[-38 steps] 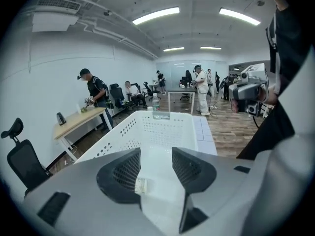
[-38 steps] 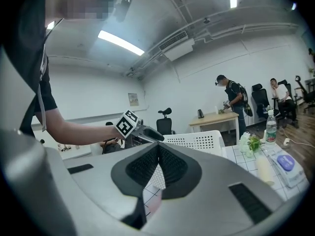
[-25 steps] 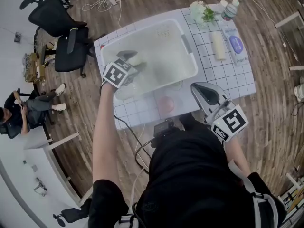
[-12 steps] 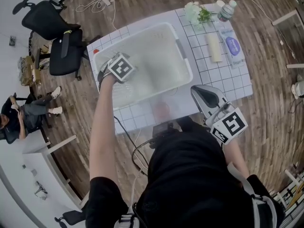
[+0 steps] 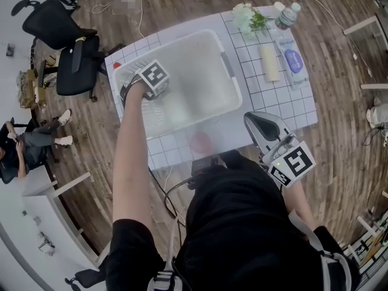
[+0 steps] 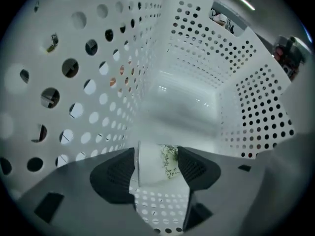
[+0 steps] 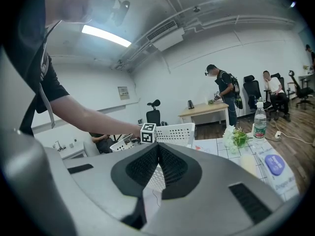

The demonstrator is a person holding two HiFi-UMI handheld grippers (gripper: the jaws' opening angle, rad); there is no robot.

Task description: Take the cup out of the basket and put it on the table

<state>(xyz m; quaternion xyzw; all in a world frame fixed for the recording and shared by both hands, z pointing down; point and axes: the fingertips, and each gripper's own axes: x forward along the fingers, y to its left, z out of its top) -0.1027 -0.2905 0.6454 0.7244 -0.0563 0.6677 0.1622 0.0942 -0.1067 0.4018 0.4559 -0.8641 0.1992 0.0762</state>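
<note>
A white cup with a green plant print (image 6: 156,164) lies on its side on the floor of the white perforated basket (image 6: 197,48). My left gripper (image 6: 157,167) is down inside the basket with its jaws wide apart. The cup sits between the two dark pads, and I see no squeeze on it. From the head view the left gripper (image 5: 159,88) is at the left end of the basket (image 5: 225,65), and the cup shows only as a pale blur (image 5: 176,109). My right gripper (image 7: 158,149) is shut and empty, held off the table's near right edge (image 5: 262,121).
The basket stands on a white gridded table (image 5: 285,102). At the table's far right are a bottle (image 5: 285,16), a plant (image 5: 250,18), a pale roll (image 5: 267,62) and a blue-labelled pack (image 5: 294,60). A reddish round thing (image 5: 199,141) lies near the front edge. Office chairs (image 5: 73,47) stand to the left.
My left gripper has moved toward the basket's left end and down inside it, and the cup now lies between its jaws. The right gripper has stayed in place.
</note>
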